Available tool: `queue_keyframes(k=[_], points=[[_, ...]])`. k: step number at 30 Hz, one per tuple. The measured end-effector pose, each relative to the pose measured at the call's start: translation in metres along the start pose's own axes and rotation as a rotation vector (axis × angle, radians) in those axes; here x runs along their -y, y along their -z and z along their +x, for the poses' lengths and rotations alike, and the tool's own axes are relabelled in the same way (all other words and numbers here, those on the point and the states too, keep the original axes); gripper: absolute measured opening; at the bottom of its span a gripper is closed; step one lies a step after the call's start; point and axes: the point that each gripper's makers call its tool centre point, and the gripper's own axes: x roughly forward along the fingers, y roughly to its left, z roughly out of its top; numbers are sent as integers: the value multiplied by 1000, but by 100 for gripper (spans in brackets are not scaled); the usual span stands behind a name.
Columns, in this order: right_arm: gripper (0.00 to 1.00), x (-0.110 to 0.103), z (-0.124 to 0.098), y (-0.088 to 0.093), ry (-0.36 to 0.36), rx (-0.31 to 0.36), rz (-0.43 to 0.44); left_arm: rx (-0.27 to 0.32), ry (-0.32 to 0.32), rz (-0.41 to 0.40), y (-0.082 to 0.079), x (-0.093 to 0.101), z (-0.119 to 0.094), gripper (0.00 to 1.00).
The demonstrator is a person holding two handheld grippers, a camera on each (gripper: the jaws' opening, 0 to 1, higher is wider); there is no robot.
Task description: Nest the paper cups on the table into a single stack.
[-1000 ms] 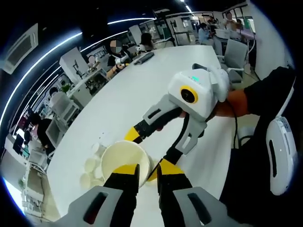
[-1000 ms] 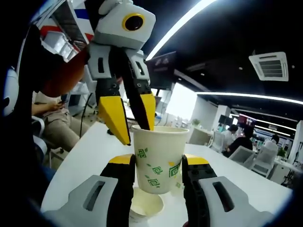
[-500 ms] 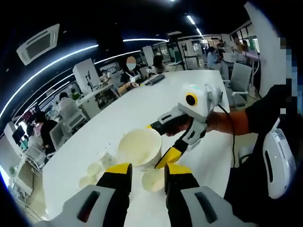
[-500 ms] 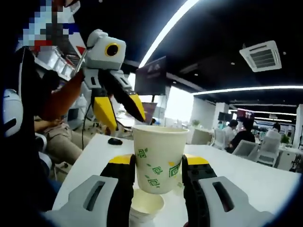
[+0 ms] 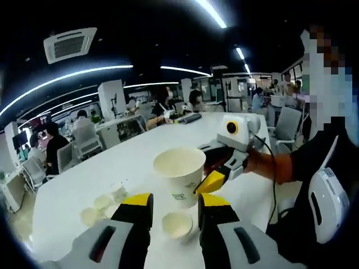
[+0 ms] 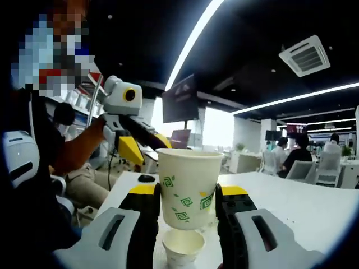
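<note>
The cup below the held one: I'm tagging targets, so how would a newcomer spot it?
On the white table, find the right gripper clamping a leaf-printed paper cup. Directly below stands the target cup, open mouth up. Unlike the small cups farther off, it sits alone between the jaws.

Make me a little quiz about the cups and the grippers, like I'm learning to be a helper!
1. True or false: the right gripper is shut on a paper cup with green marks.
2. Which thing stands on the white table just below that held cup?
A. a plate
B. an open cup
C. a spoon
3. Fill in: the left gripper is ___, with nothing between its jaws.

Key: 1 true; 2 B; 3 open.
</note>
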Motion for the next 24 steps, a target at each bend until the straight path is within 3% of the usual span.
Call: queue_keyframes(k=[8, 12, 18, 24], points=[[41, -8, 0, 0, -43, 0, 24, 100, 18, -88, 4, -2, 9, 40], [41, -10, 1, 6, -49, -16, 23, 148, 20, -83, 5, -2, 14, 42], [41, -10, 3, 12, -52, -33, 23, 168, 21, -44, 12, 2, 23, 43], [41, -16, 5, 16, -62, -40, 15, 192, 24, -77, 15, 0, 27, 43]])
